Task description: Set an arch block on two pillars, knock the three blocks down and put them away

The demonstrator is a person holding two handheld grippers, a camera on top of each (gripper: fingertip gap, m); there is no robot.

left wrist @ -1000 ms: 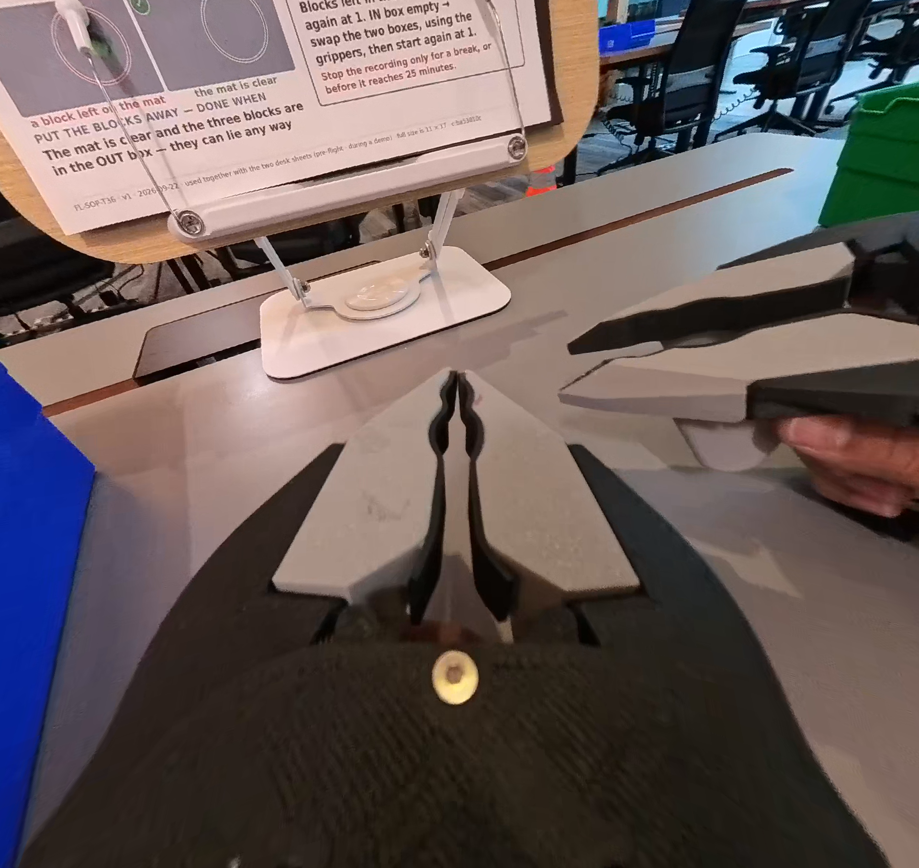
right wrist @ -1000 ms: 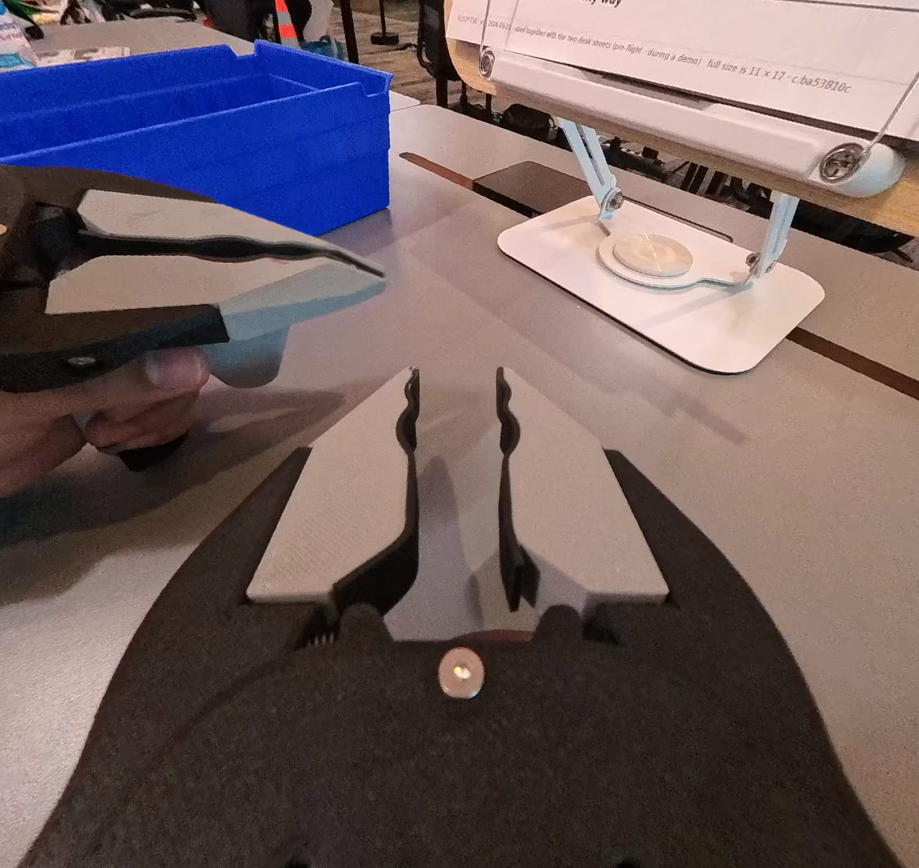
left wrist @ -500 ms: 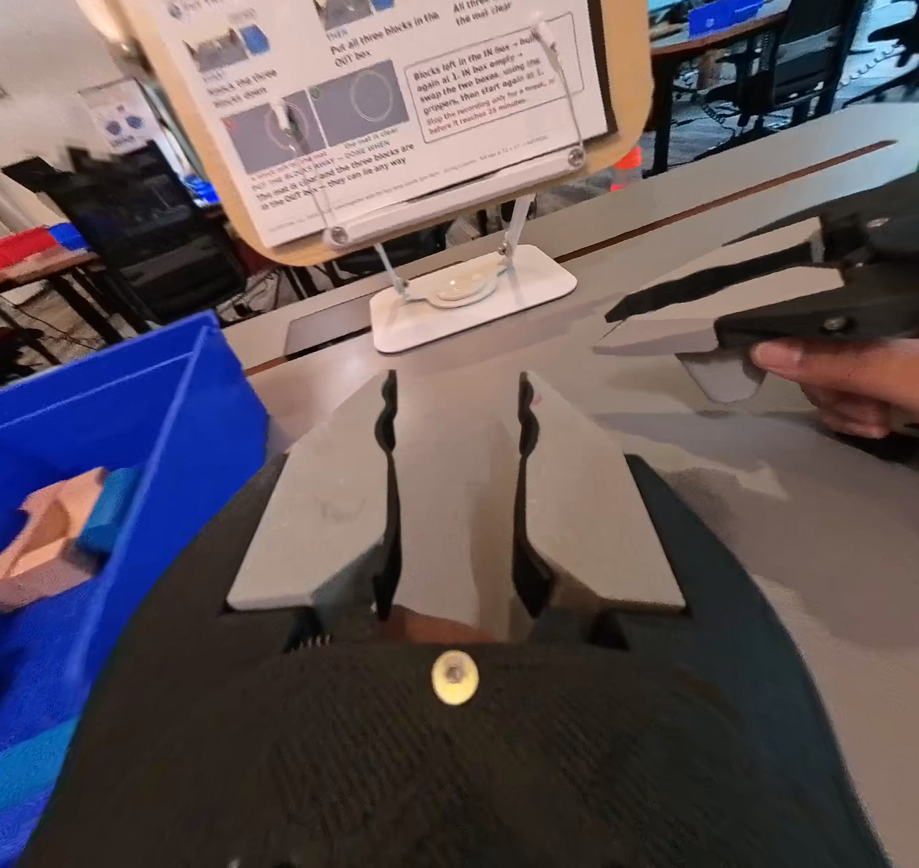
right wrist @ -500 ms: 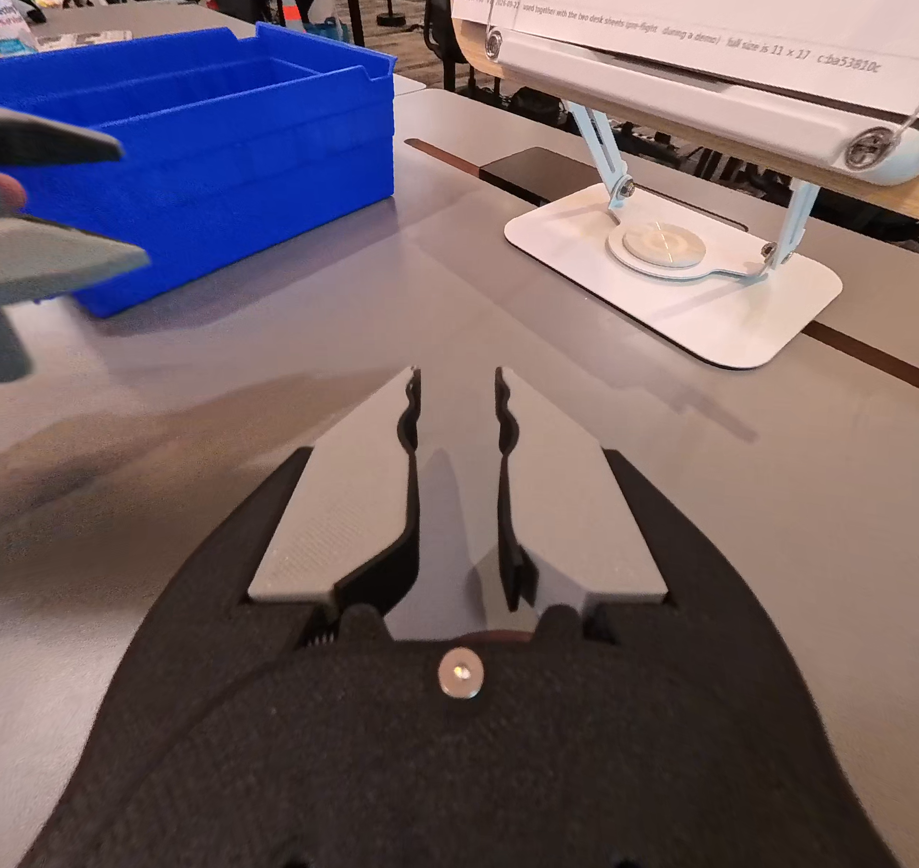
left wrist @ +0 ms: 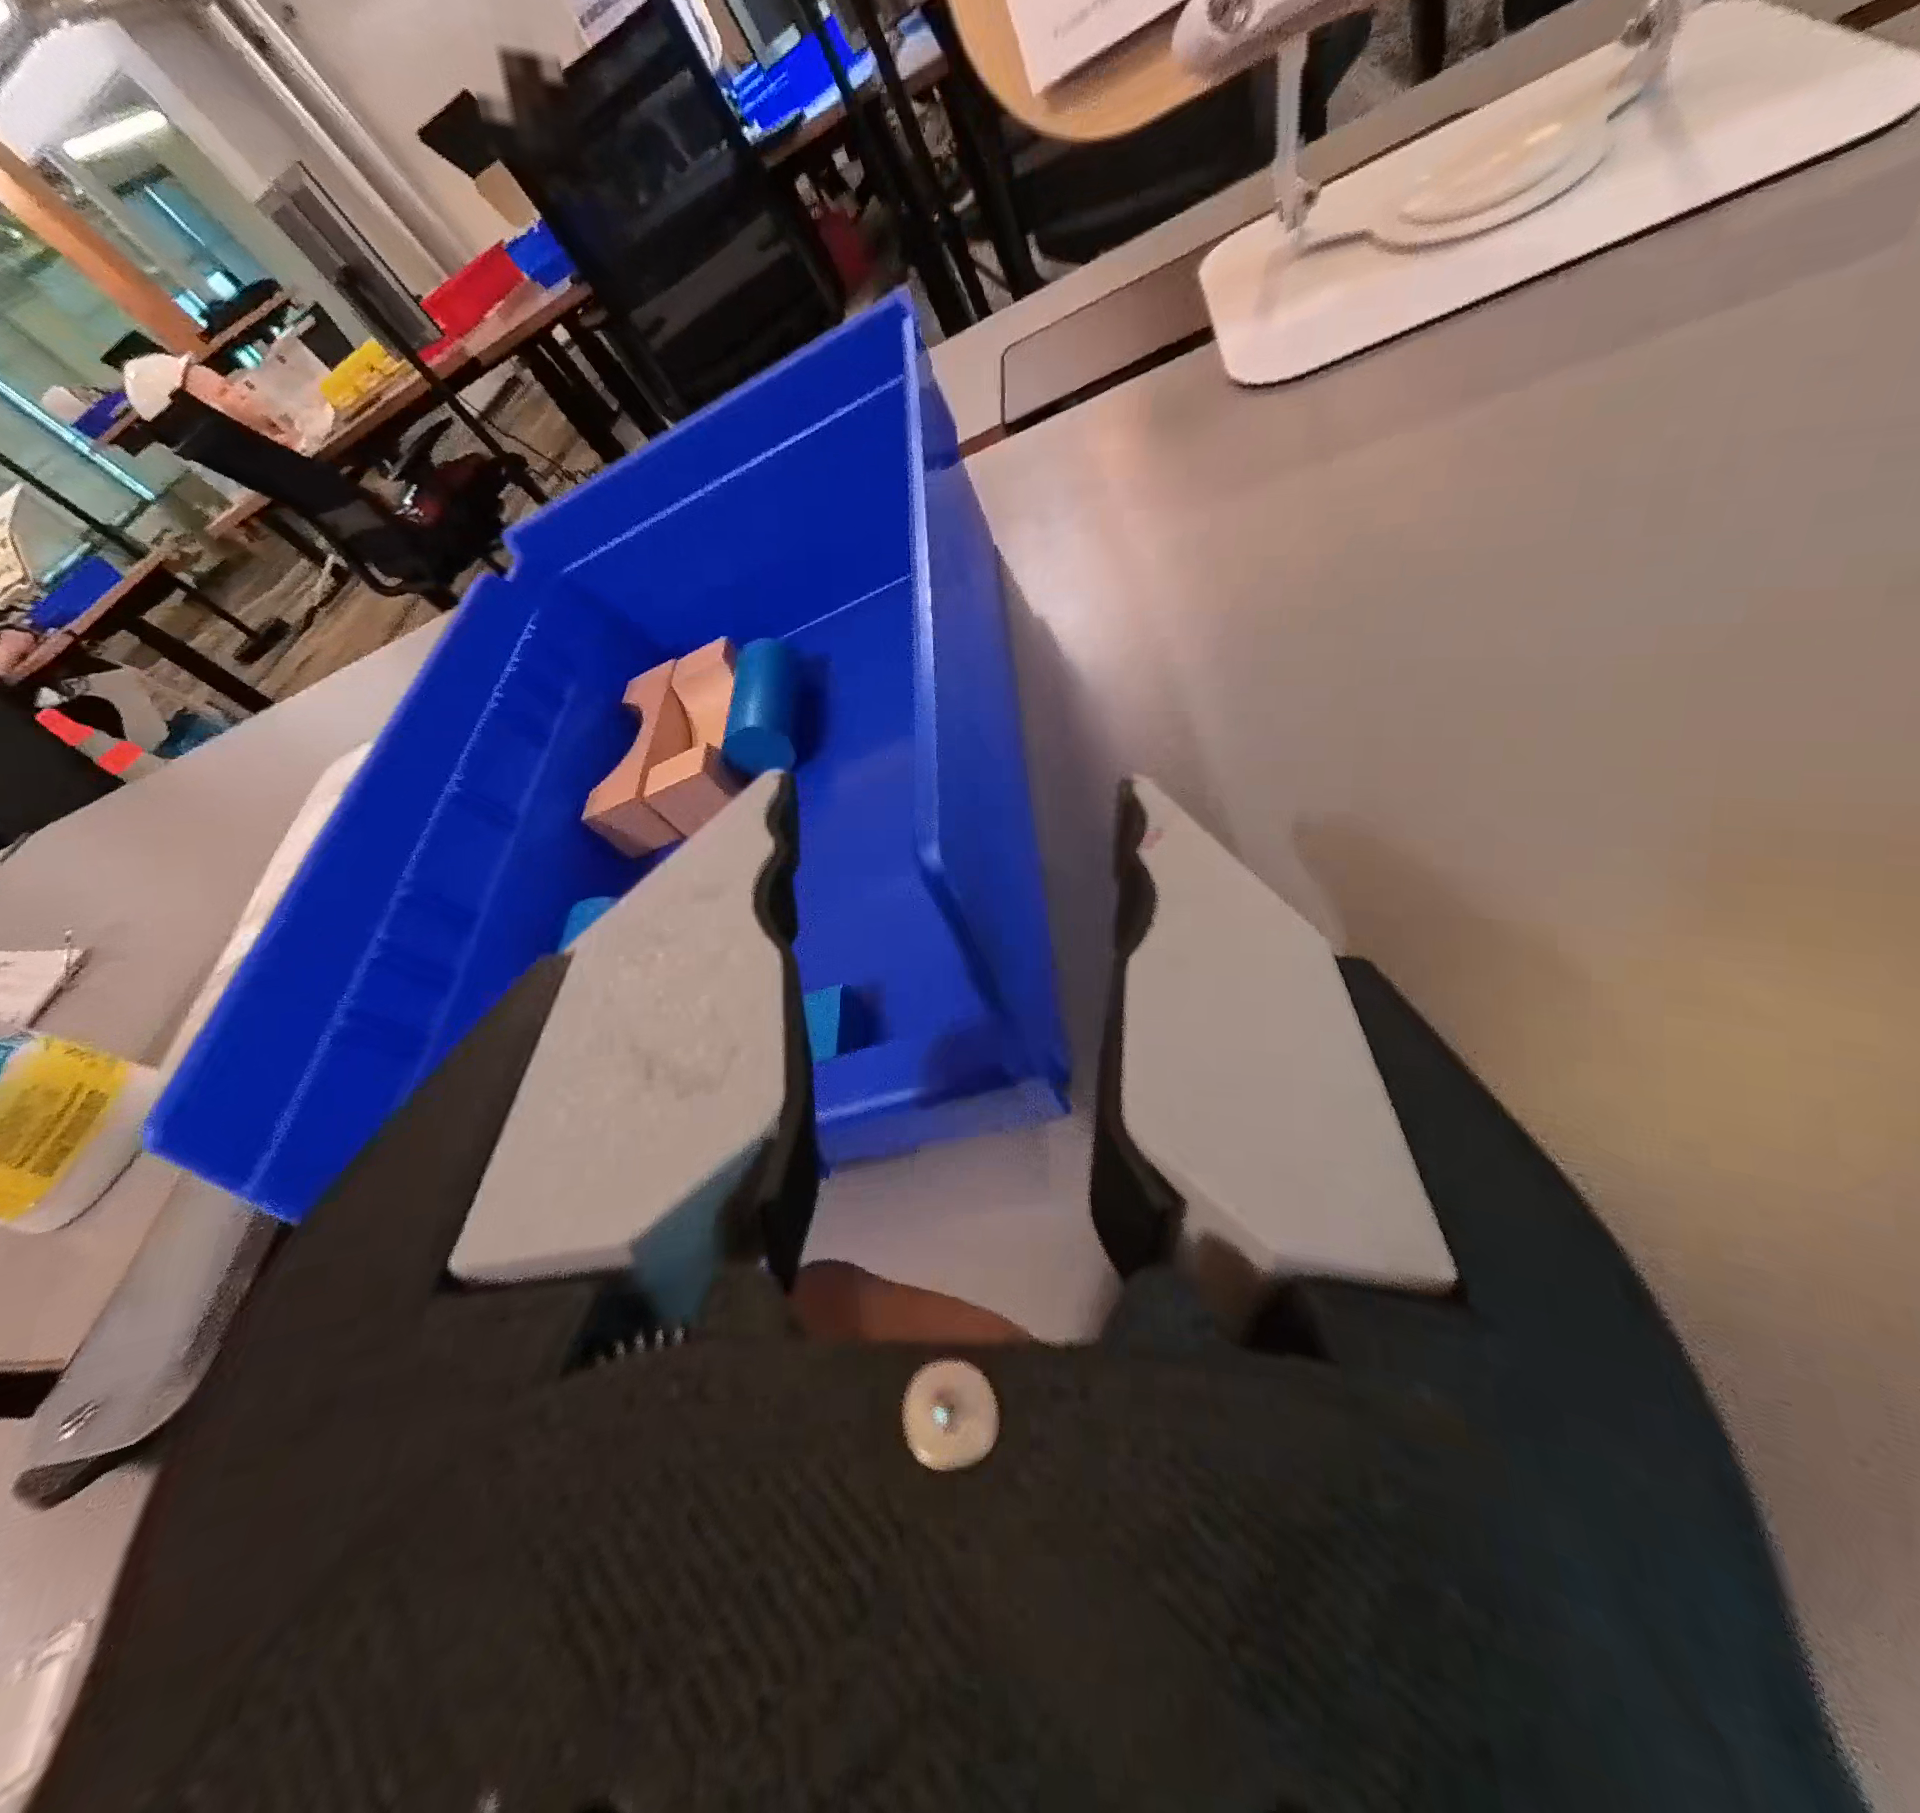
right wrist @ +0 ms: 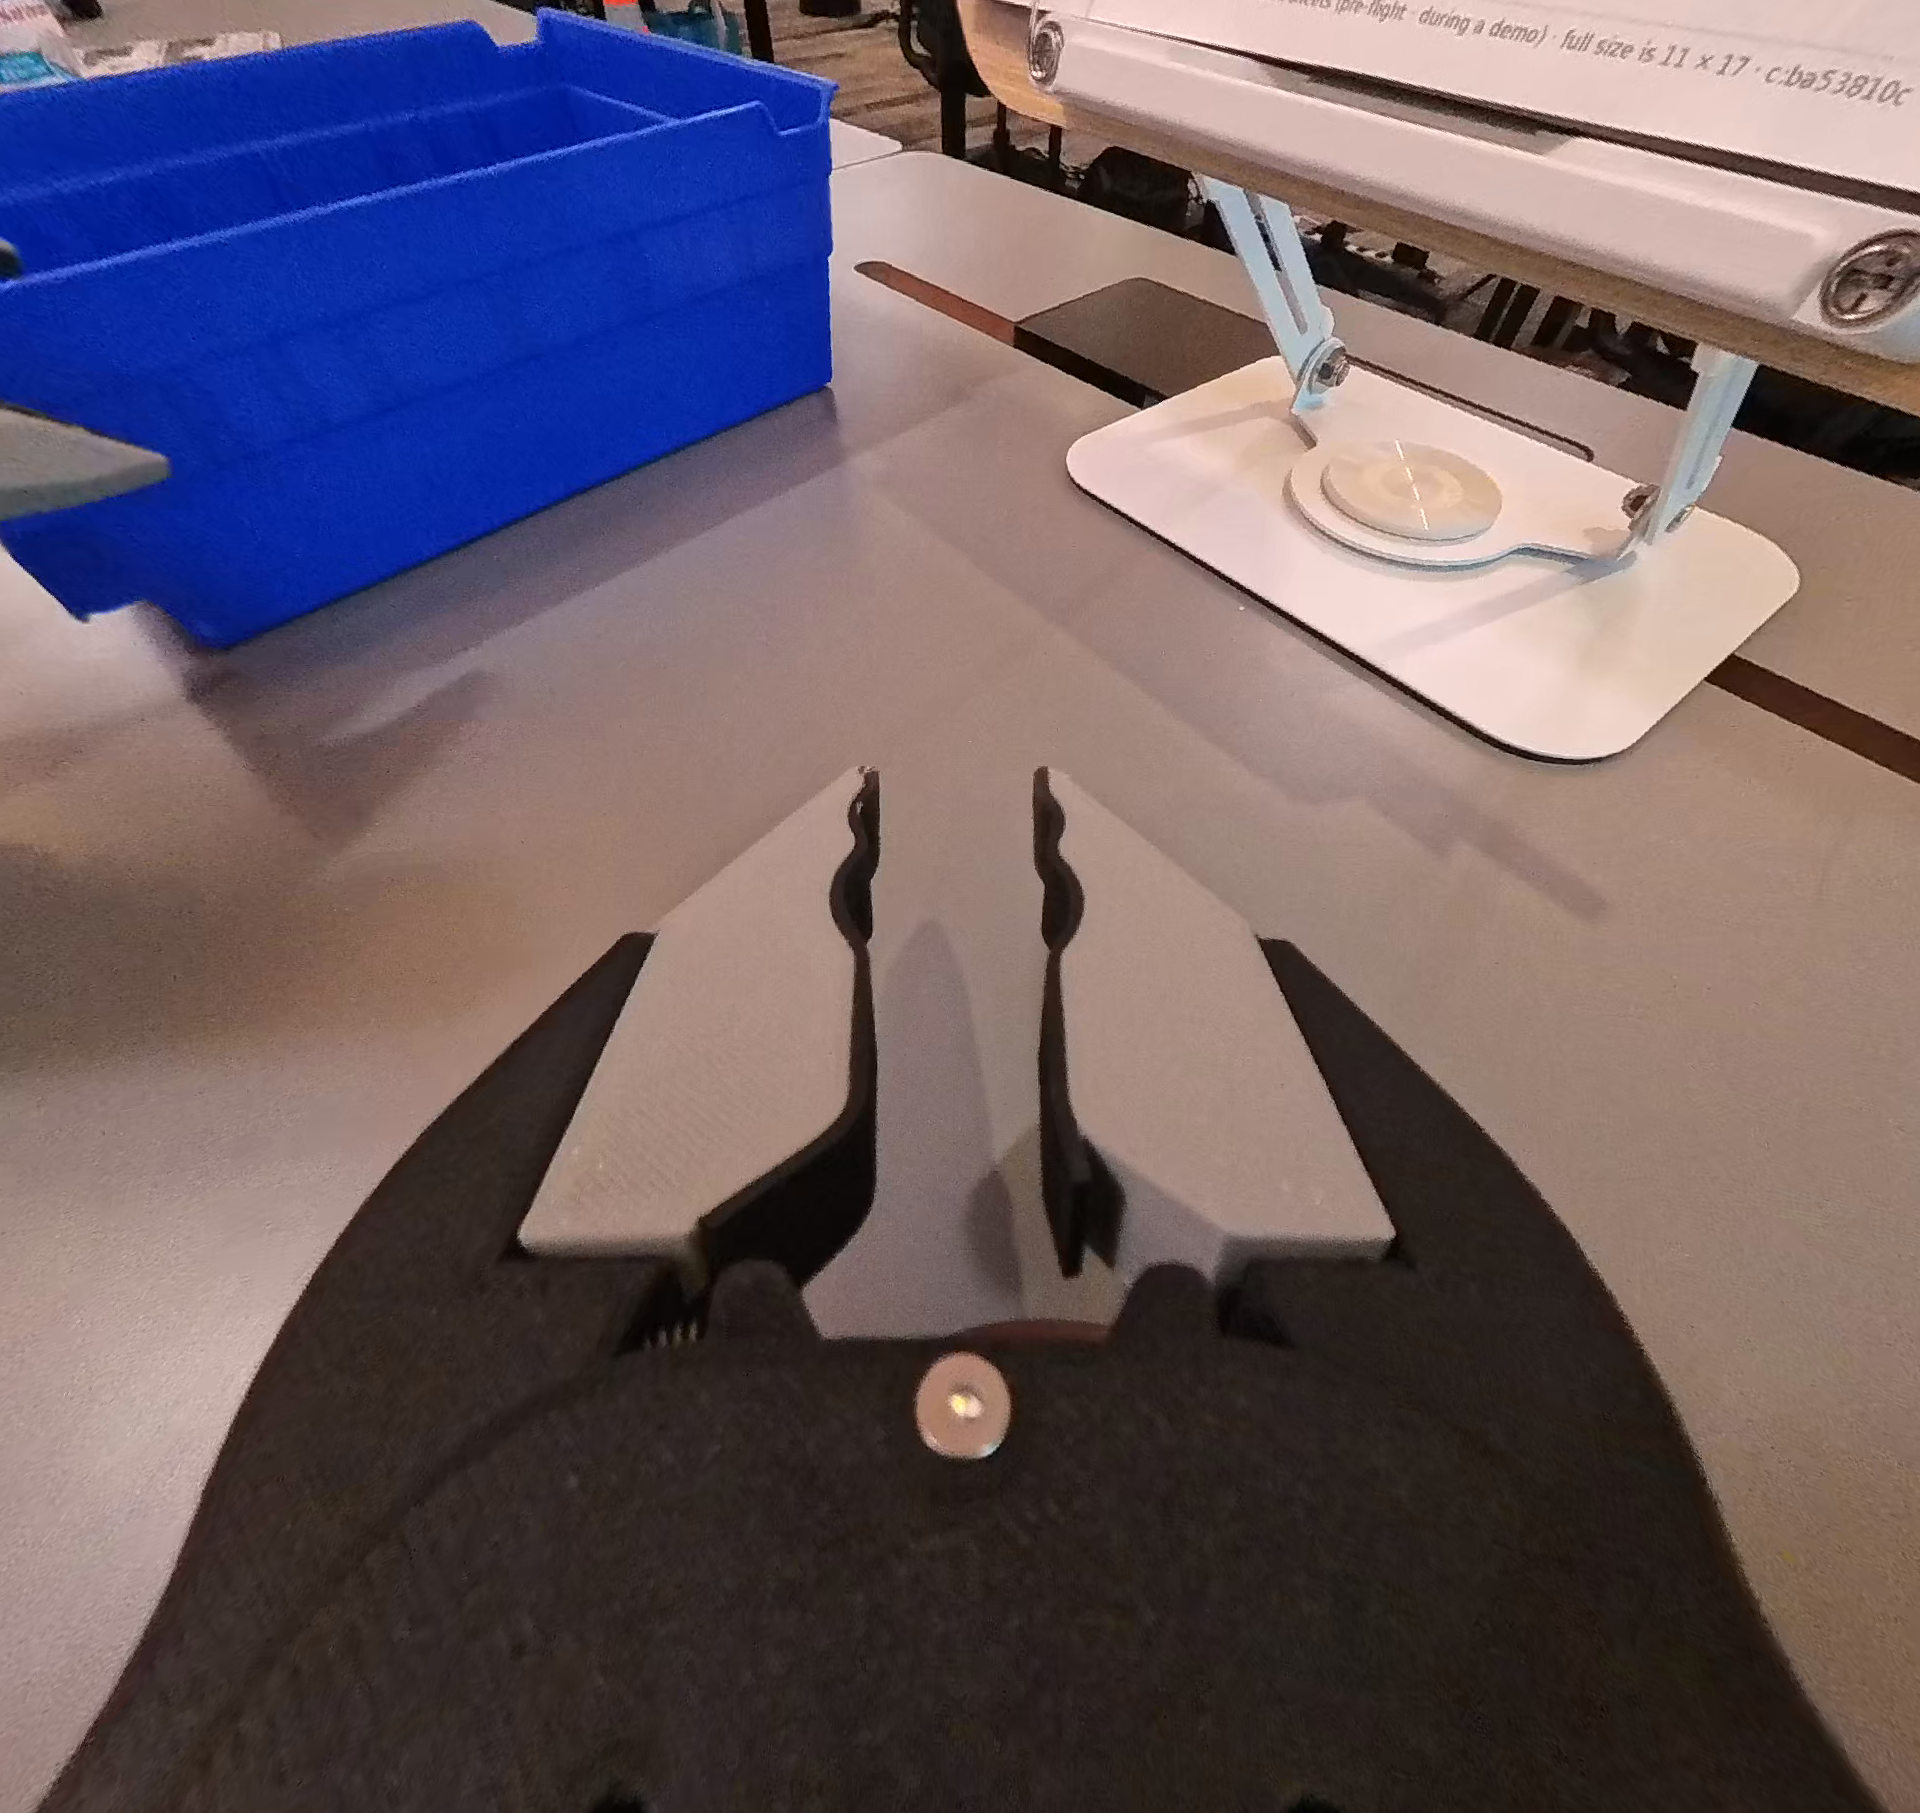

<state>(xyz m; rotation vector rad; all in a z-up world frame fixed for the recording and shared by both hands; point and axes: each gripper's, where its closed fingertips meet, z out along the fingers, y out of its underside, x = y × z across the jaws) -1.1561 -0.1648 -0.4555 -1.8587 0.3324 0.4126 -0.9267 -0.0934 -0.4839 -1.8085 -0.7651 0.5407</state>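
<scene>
The left gripper (left wrist: pixel 951 807) hangs tilted over the near end of the deep blue plastic bin (left wrist: pixel 966 724), its jaws wide apart with nothing between them but the bin's right wall and floor. Ahead of the left fingertip, inside the bin, lie the tan wooden arch block (left wrist: pixel 665 766) and, touching its far side, a blue cylindrical pillar block (left wrist: pixel 764 709). Two more blue pieces peek out beside and under the left finger (left wrist: pixel 665 1015); what they are I cannot tell.

The right gripper (right wrist: pixel 956 787) rests low over the bare grey tabletop (right wrist: pixel 623 724), jaws partly apart and empty, with the bin well off to the left of its tips and the white document stand (right wrist: pixel 1455 620) to the right.

This looks like the fetching step: no block is out yet, so building has not begun. The next move likely calls for lowering the left jaws into the bin, squaring them across one block, probably the pillar, and clearing the bin wall that now stands between the tips.
</scene>
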